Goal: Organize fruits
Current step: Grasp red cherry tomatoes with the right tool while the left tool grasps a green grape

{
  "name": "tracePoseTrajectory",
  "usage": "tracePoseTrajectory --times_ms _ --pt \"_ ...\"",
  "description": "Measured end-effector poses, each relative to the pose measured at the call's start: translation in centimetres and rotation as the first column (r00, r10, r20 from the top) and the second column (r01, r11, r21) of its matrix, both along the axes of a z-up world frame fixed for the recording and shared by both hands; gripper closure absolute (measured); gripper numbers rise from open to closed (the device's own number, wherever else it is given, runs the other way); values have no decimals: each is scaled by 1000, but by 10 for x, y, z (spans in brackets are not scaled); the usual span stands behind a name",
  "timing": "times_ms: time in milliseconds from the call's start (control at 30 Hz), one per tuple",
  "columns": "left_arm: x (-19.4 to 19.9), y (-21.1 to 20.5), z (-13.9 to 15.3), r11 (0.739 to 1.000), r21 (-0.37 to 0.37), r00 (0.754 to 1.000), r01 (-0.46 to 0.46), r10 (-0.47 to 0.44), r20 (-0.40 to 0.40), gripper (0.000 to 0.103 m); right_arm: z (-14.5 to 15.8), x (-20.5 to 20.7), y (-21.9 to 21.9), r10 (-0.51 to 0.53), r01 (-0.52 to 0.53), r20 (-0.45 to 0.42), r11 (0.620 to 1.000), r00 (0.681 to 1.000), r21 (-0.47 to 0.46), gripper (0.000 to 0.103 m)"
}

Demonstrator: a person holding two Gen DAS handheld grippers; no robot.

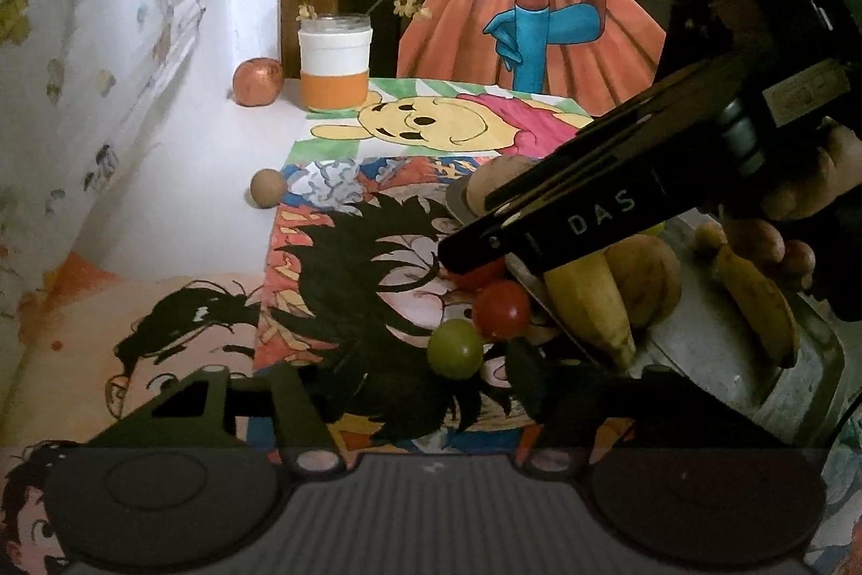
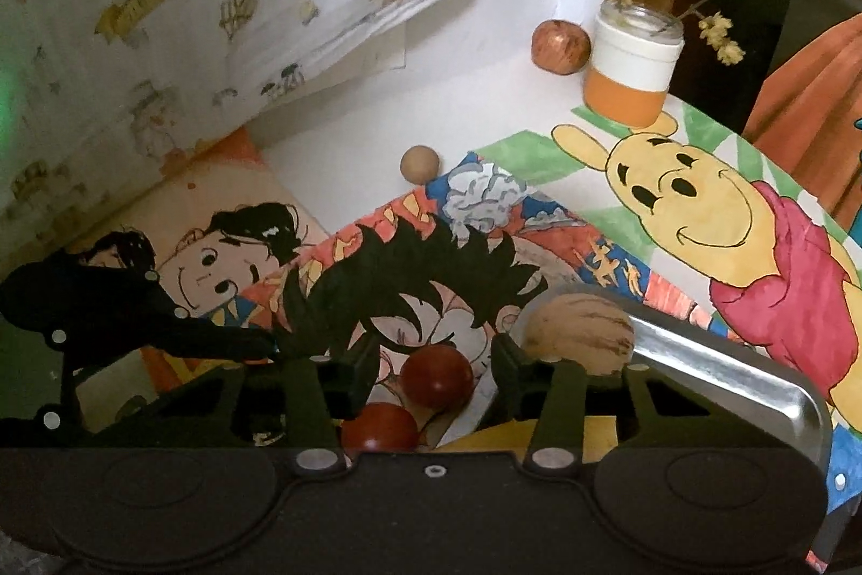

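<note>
In the left wrist view a green grape lies on the drawing-covered table between the fingers of my left gripper, nearer the right one; no pad touches it. A red cherry tomato rests just behind it. My right gripper reaches in from the upper right, its tip over a second tomato. In the right wrist view that tomato sits between the fingers of the right gripper with a gap on each side, and the other tomato lies closer in. The left gripper enters from the left.
A metal tray on the right holds bananas and brown round fruits. By the back wall stand an orange-and-white jar with twigs and a reddish apple. A small tan ball lies left of the drawings.
</note>
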State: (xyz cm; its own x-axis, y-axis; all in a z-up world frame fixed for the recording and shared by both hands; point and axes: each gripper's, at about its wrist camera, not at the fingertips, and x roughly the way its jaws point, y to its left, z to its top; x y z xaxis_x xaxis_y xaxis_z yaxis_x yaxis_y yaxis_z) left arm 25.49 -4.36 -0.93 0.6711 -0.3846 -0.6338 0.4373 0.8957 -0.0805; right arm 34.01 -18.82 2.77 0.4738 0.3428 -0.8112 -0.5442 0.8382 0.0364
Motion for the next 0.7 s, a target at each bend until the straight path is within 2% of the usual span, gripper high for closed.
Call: tracePoseTrajectory --times_ms 267,533,700 --pt "4 -3 -3 1000 -15 1000 5 -5 -13 49 -7 5 8 49 -51 -34 997 998 -58 62" --pt "7 -5 -3 999 -34 999 23 -24 -32 67 -8 8 7 44 -47 -47 997 998 -53 68" --pt "8 -5 -4 999 -39 999 23 -25 -45 77 -9 7 7 44 -46 -40 997 998 -55 68"
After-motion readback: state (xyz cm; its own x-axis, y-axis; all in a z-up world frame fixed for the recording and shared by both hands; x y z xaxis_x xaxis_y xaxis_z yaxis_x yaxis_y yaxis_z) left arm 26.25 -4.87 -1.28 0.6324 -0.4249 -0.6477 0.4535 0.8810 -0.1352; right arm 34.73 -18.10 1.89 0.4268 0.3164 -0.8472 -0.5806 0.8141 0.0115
